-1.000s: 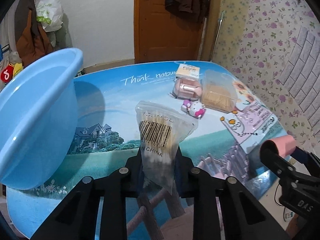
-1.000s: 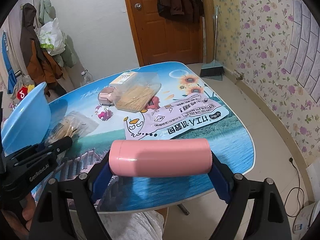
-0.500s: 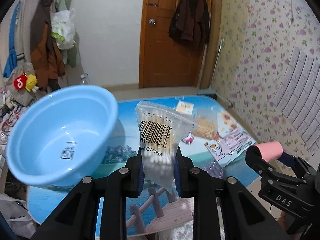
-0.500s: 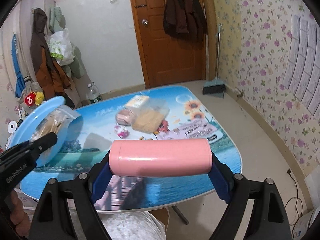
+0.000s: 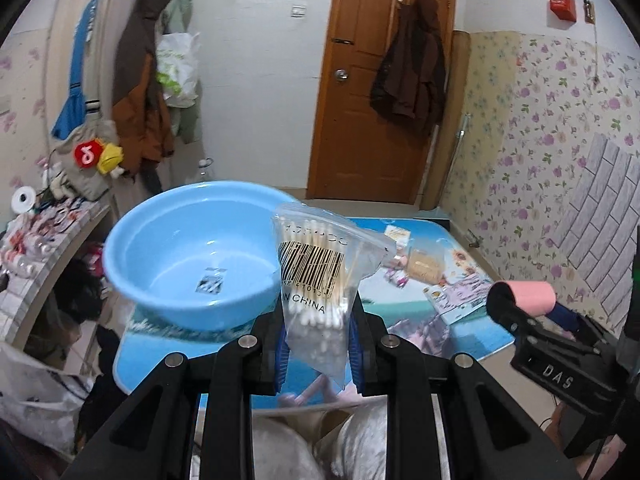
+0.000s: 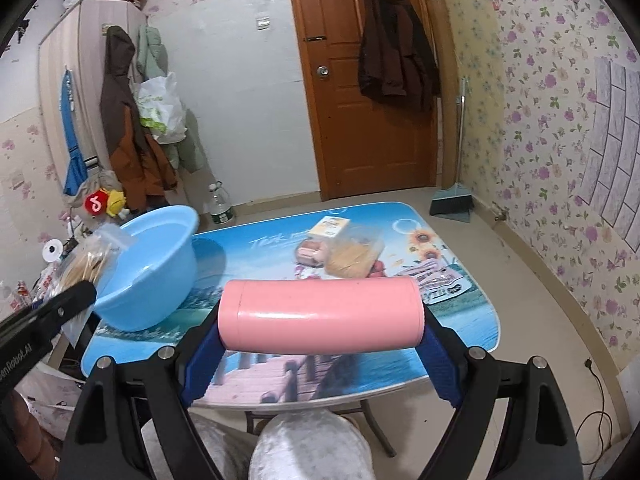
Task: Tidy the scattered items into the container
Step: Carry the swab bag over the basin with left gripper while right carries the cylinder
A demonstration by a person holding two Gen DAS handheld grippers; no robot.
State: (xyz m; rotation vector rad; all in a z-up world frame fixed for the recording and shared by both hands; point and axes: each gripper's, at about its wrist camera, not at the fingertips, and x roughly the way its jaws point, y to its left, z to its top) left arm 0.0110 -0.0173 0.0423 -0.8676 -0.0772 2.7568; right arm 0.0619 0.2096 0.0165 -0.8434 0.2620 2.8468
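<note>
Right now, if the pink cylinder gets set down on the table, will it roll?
Probably. The pink cylinder looks round, smooth and glossy, so on its side it could roll along the flat table. It seems rigid, held end to end by the right gripper.

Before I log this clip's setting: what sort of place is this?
Most likely a lived-in room at home: coats hang on the wooden door and the wall, a broom leans by floral wallpaper, and a printed folding table holds clutter.

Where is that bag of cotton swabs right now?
The bag of cotton swabs is pinched in the left gripper, held up in the air just right of the blue basin in the left wrist view.
</note>
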